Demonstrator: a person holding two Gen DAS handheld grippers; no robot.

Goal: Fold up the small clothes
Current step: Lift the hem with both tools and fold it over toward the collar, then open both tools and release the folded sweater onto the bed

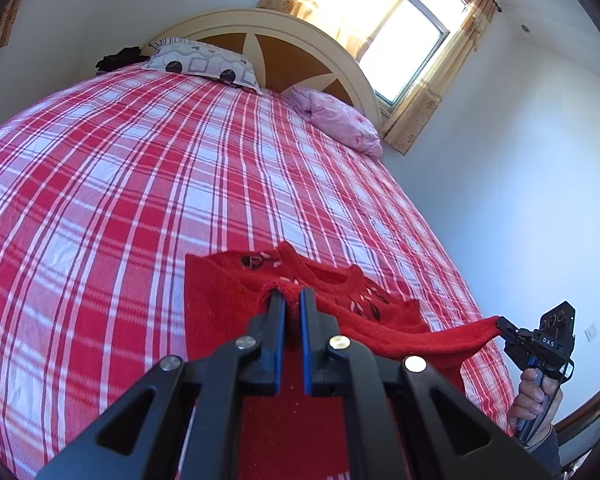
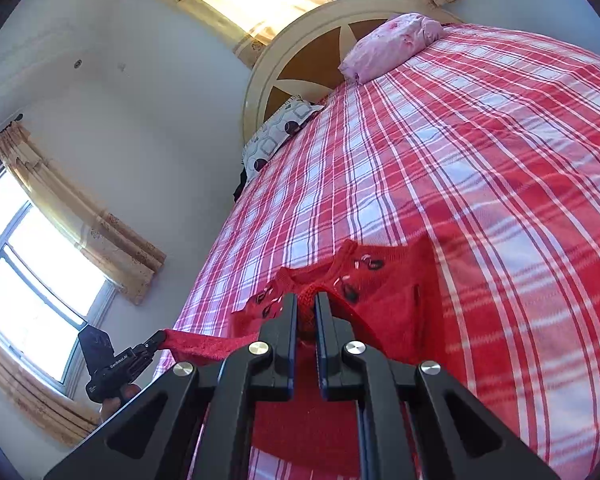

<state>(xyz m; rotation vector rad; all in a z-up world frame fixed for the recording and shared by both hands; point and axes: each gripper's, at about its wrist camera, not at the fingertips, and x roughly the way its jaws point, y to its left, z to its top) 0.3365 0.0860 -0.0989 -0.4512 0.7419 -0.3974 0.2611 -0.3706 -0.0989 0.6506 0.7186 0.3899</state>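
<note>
From the left wrist camera, the left gripper [image 1: 291, 294] has its jaws pinched on an edge of a small red sweater [image 1: 224, 300] that lies near the foot of a bed covered by a red plaid sheet [image 1: 140, 168]. Off to the right, the right gripper [image 1: 500, 325] clamps another end of the garment, pulling it taut over the bed's side. A patterned pillow [image 1: 204, 62] and a pink pillow [image 1: 336, 118] sit by the headboard [image 1: 284, 56].

From the right wrist camera, the right gripper [image 2: 307, 300] bites the sweater's [image 2: 388, 304] knit edge, jaws nearly together. The left gripper [image 2: 160, 338] holds a stretched end at lower left, beside a curtained window [image 2: 40, 292].
</note>
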